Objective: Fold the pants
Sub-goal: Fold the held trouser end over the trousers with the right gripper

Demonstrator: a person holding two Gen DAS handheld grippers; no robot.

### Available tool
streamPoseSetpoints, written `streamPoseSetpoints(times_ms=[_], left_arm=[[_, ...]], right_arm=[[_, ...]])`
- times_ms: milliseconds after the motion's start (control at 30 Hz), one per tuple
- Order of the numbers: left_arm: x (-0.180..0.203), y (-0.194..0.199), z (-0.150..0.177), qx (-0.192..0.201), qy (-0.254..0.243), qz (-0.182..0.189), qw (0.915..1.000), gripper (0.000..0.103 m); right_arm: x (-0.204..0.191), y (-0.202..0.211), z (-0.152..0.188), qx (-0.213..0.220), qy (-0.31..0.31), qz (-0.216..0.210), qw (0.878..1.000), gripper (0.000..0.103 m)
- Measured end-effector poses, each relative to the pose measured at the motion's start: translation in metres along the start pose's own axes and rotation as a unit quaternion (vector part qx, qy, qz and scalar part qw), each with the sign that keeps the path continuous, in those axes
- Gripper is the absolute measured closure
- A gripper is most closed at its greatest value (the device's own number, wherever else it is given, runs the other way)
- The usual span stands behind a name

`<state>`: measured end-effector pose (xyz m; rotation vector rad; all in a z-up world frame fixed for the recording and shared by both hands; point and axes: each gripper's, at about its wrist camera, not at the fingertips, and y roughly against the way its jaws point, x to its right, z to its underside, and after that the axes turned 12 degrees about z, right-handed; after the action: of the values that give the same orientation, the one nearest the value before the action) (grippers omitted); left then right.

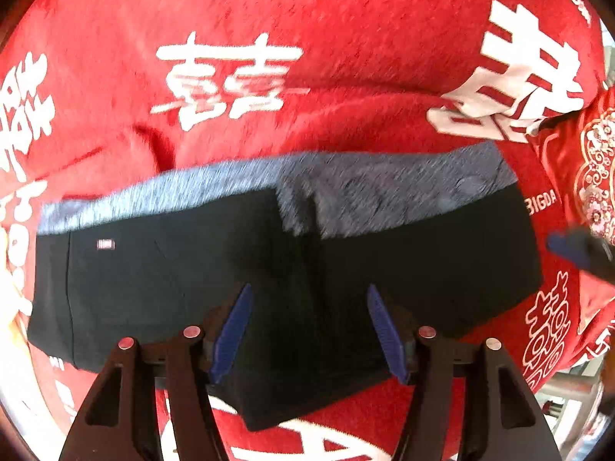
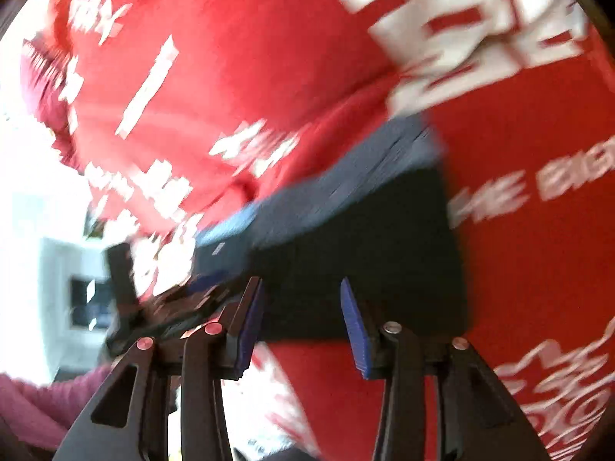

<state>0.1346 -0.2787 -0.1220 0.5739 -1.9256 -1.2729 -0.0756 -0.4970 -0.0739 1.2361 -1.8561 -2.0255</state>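
The dark pants (image 1: pixel 230 269) lie folded into a compact rectangle on the red blanket (image 1: pixel 307 19), with the grey fleecy lining (image 1: pixel 384 192) showing along the far edge. My left gripper (image 1: pixel 309 288) is open and empty just above the near edge of the pants. The right gripper's blue tip (image 1: pixel 565 246) shows at the right edge of the left wrist view. In the blurred right wrist view the pants (image 2: pixel 365 249) lie ahead of my right gripper (image 2: pixel 303 280), which is open and empty. The left gripper (image 2: pixel 161 307) shows there at the left.
The red blanket with white characters (image 2: pixel 230 57) covers the whole surface and has soft folds. A red embroidered cushion (image 1: pixel 592 173) lies at the right. A bright white area with furniture (image 2: pixel 57 269) lies beyond the blanket's left edge.
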Motion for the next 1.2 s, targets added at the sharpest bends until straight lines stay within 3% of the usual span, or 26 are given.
streamPoseSetpoints(times_ms=[167, 300, 367, 533, 600, 667, 733, 800, 900, 967, 1200], left_arm=[[0.024, -0.014, -0.02, 0.003, -0.011, 0.017, 0.9998, 0.039], [0.031, -0.044, -0.025, -0.008, 0.001, 0.016, 0.9998, 0.039], [0.03, -0.053, -0.021, -0.01, 0.004, 0.007, 0.9999, 0.039], [0.03, -0.057, -0.009, -0.012, -0.014, 0.001, 0.9998, 0.039], [0.03, -0.057, -0.007, -0.015, -0.017, -0.004, 0.9997, 0.039], [0.023, -0.061, -0.007, -0.025, 0.008, -0.025, 0.9993, 0.015], [0.005, -0.064, -0.005, -0.031, 0.068, -0.002, 0.9972, 0.014], [-0.004, -0.057, 0.0, -0.022, 0.097, 0.01, 0.995, 0.014], [0.007, -0.051, 0.005, -0.021, 0.054, -0.028, 0.9979, 0.014], [0.012, -0.047, 0.007, -0.021, 0.043, -0.04, 0.9981, 0.014], [0.01, -0.042, 0.02, -0.032, 0.078, -0.031, 0.996, 0.014]], right_arm=[[0.065, -0.017, -0.037, 0.012, -0.098, 0.022, 0.995, 0.058], [0.069, -0.052, -0.045, -0.048, -0.101, -0.015, 0.994, 0.058], [0.071, -0.059, -0.046, -0.057, -0.106, -0.01, 0.993, 0.061], [0.07, -0.04, -0.038, -0.058, -0.104, -0.058, 0.991, 0.07], [0.067, -0.036, -0.036, -0.058, -0.096, -0.048, 0.993, 0.07], [0.068, -0.039, -0.037, -0.058, -0.097, -0.015, 0.994, 0.07], [0.071, -0.049, -0.037, -0.065, -0.1, 0.039, 0.992, 0.07], [0.074, -0.052, -0.033, -0.065, -0.119, 0.048, 0.99, 0.066], [0.07, -0.045, -0.021, -0.061, -0.117, 0.057, 0.99, 0.059], [0.062, -0.041, -0.012, -0.066, -0.1, 0.083, 0.989, 0.048], [0.041, -0.012, 0.026, -0.063, -0.064, 0.135, 0.987, 0.029]])
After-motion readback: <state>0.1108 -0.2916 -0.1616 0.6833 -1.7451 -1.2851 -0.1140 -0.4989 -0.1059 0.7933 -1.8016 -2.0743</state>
